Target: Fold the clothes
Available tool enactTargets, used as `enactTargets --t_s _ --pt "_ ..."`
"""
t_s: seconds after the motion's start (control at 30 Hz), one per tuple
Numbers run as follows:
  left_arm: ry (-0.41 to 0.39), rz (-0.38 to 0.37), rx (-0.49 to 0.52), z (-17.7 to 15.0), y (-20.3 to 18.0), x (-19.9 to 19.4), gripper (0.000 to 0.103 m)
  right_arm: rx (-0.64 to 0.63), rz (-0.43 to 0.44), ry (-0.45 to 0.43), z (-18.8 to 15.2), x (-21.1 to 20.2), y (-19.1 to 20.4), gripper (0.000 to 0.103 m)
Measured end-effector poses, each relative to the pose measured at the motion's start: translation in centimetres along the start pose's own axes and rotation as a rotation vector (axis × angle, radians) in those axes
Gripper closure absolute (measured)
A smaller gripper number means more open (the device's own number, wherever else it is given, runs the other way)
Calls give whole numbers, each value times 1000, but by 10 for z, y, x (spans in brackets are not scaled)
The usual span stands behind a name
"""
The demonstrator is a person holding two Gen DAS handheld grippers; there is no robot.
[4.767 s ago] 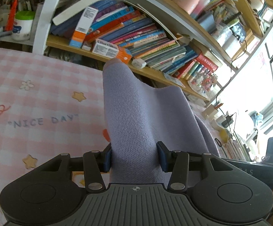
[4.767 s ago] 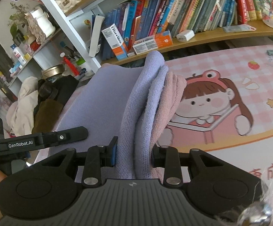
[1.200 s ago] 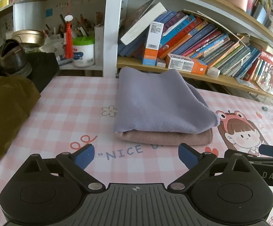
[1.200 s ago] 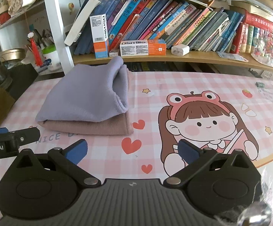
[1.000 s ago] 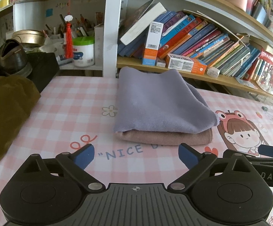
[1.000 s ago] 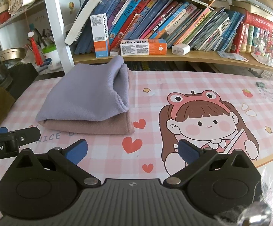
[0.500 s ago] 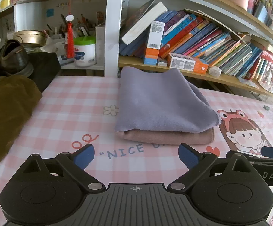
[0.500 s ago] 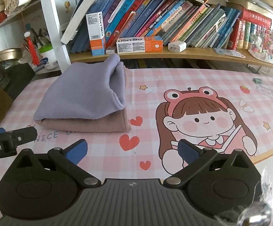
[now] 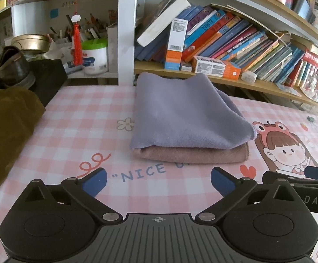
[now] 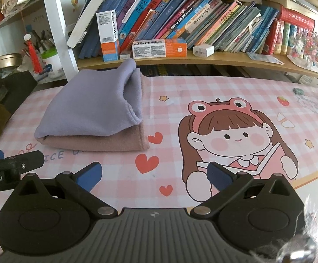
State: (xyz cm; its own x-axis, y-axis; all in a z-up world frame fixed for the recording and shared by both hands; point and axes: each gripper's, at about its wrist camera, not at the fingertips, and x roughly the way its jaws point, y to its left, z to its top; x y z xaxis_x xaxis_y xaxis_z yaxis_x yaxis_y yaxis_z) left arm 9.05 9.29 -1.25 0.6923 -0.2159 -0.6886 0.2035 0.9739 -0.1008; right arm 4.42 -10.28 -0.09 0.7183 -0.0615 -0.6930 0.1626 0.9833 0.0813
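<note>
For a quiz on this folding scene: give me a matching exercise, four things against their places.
Things:
1. lilac cloth
2. brown-pink cloth
3. orange-and-white box
4. olive garment

Places:
A. lying on the wooden shelf
B. bottom of the folded stack
C. at the table's left edge
D. top of the folded stack

Pairs: 1-D, 2-B, 3-A, 4-C

Soft, matt, fuzzy fleece cloth on the lilac garment [image 9: 187, 114] and the pink-brown garment [image 9: 191, 154]. Smooth, faintly glossy printed tablecloth [image 10: 202, 100]. Matt black plastic, ribbed, on the left gripper [image 9: 158, 180].
</note>
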Motion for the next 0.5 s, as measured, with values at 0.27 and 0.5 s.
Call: enactTargets --t_s 0.27,0.5 --pt "11 22 1 0 -1 2 0 1 2 5 1 0 -1 0" --pt "5 -5 8 -2 0 1 0 5 0 15 0 2 -1 0"
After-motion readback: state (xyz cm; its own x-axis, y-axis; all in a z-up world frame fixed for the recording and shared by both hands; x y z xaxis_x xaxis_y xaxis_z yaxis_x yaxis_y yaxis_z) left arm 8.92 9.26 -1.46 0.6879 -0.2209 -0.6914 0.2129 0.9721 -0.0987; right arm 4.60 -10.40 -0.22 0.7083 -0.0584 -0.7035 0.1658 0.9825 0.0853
